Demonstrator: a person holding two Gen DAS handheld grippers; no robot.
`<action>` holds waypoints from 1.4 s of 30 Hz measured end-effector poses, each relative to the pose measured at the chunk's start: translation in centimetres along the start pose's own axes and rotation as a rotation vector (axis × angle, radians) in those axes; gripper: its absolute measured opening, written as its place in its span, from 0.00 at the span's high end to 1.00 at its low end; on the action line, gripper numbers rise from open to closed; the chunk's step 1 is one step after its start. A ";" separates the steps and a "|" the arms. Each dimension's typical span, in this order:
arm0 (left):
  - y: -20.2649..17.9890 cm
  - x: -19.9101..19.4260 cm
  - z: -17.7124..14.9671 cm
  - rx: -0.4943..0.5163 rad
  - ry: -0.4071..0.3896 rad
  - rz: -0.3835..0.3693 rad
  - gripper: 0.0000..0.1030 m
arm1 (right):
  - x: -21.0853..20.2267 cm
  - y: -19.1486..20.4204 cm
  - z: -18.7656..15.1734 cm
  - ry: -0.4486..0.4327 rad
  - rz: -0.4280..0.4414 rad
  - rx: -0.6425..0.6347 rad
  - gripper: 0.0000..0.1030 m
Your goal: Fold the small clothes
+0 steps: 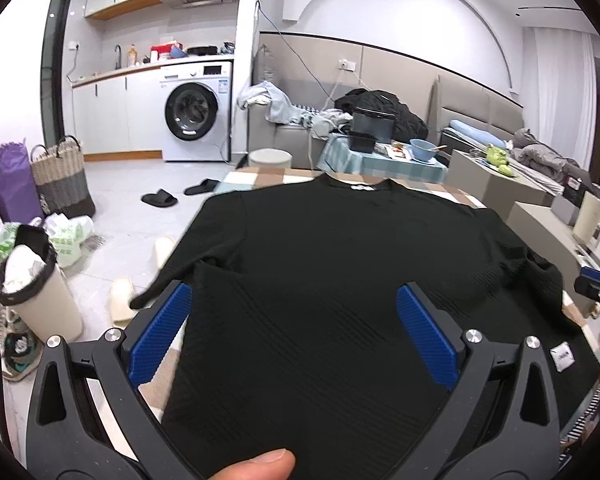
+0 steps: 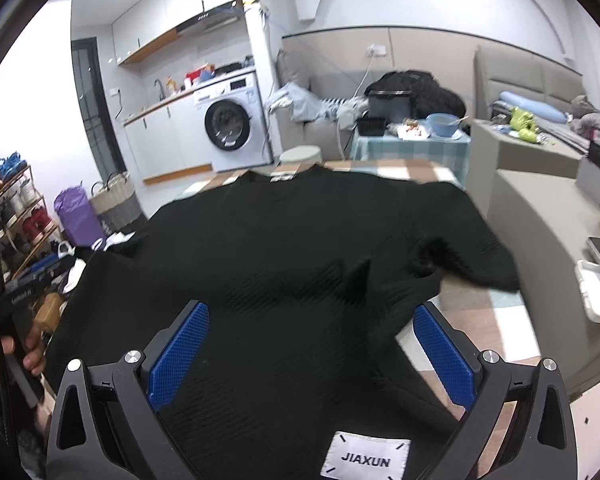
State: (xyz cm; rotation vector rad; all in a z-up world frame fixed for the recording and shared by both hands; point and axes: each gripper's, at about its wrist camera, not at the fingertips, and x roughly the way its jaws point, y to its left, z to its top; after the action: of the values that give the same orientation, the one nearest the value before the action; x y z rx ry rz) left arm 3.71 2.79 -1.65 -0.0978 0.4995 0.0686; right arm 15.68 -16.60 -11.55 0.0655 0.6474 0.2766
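A black ribbed sweater (image 1: 332, 264) lies spread flat on a checked table (image 1: 260, 180), neck away from me and sleeves out to both sides. My left gripper (image 1: 294, 300) hovers open over its lower left part, blue pads wide apart with nothing between them. The right gripper (image 2: 312, 320) is also open, above the sweater (image 2: 284, 240) at its lower right, near a bunched right sleeve (image 2: 452, 264). A white label reading JIAXUN (image 2: 366, 460) shows at the hem. A thumb (image 1: 260, 466) shows at the bottom of the left wrist view.
The table's right edge (image 2: 500, 344) borders a grey sofa (image 2: 540, 216). A white tray (image 2: 598, 292) sits at the right. Left of the table on the floor are a bin (image 1: 36, 292), bags, slippers (image 1: 160, 199) and a woven basket (image 1: 60, 178). A second small table with a bowl (image 1: 424, 148) stands behind.
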 end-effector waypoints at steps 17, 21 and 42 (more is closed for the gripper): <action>3.4 5.2 4.3 -0.085 0.060 0.044 0.06 | 2.7 -11.2 3.1 0.033 -0.096 0.468 0.00; 4.3 6.8 4.8 -0.103 0.059 0.023 0.23 | 3.7 -15.7 3.0 0.054 -0.134 0.648 0.03; 4.7 13.4 4.7 -0.117 0.117 0.030 0.23 | 8.7 -24.5 3.3 0.094 -0.219 0.897 0.32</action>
State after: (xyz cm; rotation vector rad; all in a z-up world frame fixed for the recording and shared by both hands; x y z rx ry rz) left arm 17.27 8.56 -4.35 -0.2094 0.6138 0.1216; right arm 30.04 -37.69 -17.64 0.8395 0.8250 -0.2417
